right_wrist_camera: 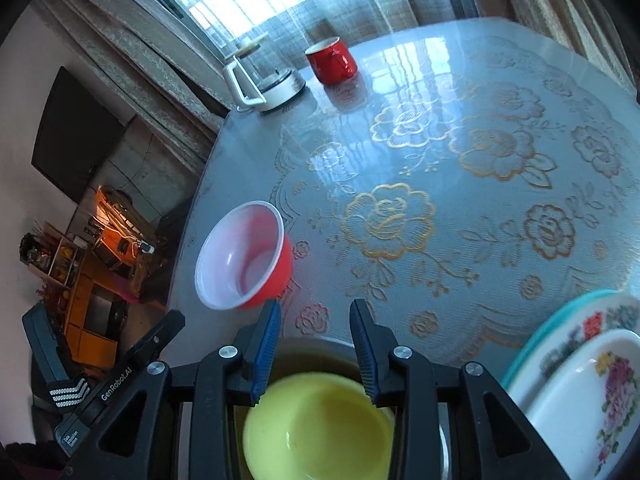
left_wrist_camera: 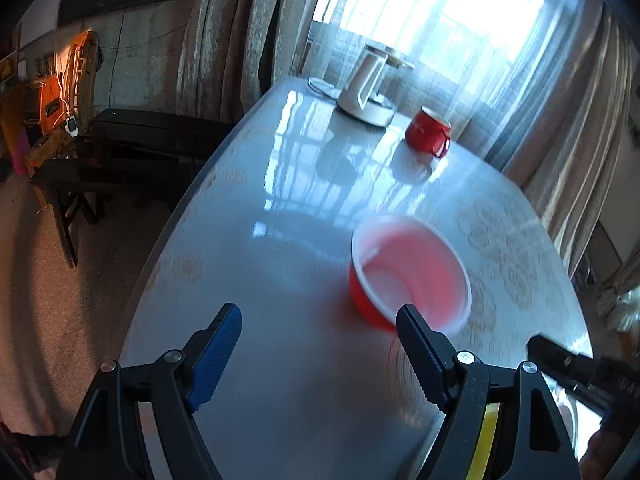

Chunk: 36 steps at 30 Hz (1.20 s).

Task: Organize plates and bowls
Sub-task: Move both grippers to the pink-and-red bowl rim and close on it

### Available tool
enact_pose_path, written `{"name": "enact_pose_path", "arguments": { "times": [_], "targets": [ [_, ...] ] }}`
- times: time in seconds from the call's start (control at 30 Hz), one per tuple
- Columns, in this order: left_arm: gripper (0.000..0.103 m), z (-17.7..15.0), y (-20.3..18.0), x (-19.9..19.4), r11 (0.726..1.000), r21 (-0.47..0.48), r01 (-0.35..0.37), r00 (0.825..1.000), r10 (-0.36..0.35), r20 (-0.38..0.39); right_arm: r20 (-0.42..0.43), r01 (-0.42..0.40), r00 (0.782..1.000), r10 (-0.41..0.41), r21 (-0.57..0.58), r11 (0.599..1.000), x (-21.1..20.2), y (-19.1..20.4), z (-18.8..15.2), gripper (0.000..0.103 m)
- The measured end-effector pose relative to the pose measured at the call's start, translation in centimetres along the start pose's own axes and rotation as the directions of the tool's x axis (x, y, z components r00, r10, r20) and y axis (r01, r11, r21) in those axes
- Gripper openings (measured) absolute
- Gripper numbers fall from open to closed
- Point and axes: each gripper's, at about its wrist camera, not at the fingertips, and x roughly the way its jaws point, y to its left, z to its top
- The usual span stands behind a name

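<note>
A red bowl (left_wrist_camera: 408,272) with a white inside stands on the table, just beyond my left gripper's right finger. My left gripper (left_wrist_camera: 320,320) is open and empty, low over the table. The same bowl (right_wrist_camera: 244,256) shows in the right wrist view, ahead and left of my right gripper (right_wrist_camera: 314,318), which is open and empty. Under the right gripper, a yellow bowl (right_wrist_camera: 316,432) sits inside a darker metal bowl (right_wrist_camera: 316,350). Stacked flowered plates (right_wrist_camera: 584,384) lie at the lower right.
A red mug (right_wrist_camera: 332,60) and a white kettle (right_wrist_camera: 264,80) stand at the table's far edge; they also show in the left wrist view as mug (left_wrist_camera: 428,132) and kettle (left_wrist_camera: 368,92). The table (right_wrist_camera: 440,160) has a flowered cover. A dark bench (left_wrist_camera: 120,152) stands left of the table.
</note>
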Motion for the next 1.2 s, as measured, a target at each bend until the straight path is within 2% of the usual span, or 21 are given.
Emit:
{"name": "enact_pose_path", "arguments": {
  "times": [0.1,0.2,0.43,0.57,0.63,0.73,0.9,1.0,1.2],
  "targets": [
    [0.080,1.1,0.3,1.2,0.999,-0.038,0.021,1.000,-0.020,0.014,-0.018,0.006,1.000,-0.006,-0.004,1.000,1.2,0.6,0.9,0.036],
    [0.080,1.6,0.8,2.3,0.995,-0.071,0.076,0.997,-0.075,0.023,-0.031,0.008,1.000,-0.008,0.004,1.000,2.2,0.9,1.6,0.036],
    [0.079,2.2,1.1,4.1,0.986,-0.070,0.149,0.989,-0.148,0.018,-0.065,0.027,0.998,-0.026,0.011,1.000,4.8,1.9,3.4,0.036],
    [0.072,2.2,1.3,5.1,0.990,-0.062,0.124,0.992,-0.126,-0.019,-0.091,0.024,0.996,-0.021,0.027,0.999,6.2,2.0,3.8,0.036],
    [0.071,2.2,1.4,5.1,0.986,-0.070,0.152,0.988,-0.154,-0.032,-0.100,0.024,0.995,-0.021,0.025,0.999,6.7,2.0,3.8,0.036],
    [0.069,2.2,1.2,4.9,0.988,-0.045,0.151,0.988,-0.152,-0.024,-0.108,0.026,0.994,-0.023,0.024,0.999,7.3,2.3,3.8,0.036],
    [0.058,1.9,0.4,5.1,0.990,0.000,0.144,0.989,-0.144,-0.014,-0.122,0.024,0.992,-0.021,0.025,0.999,8.5,2.4,3.8,0.036],
    [0.053,1.9,0.0,5.5,0.993,0.031,0.115,0.993,-0.115,-0.011,-0.135,0.001,0.991,0.003,0.032,0.999,9.1,2.5,3.7,0.030],
    [0.043,1.6,-0.6,5.8,0.991,0.066,0.117,0.993,-0.116,-0.021,-0.145,0.003,0.989,-0.001,0.016,1.000,9.6,3.2,3.8,0.023]
  ]
}}
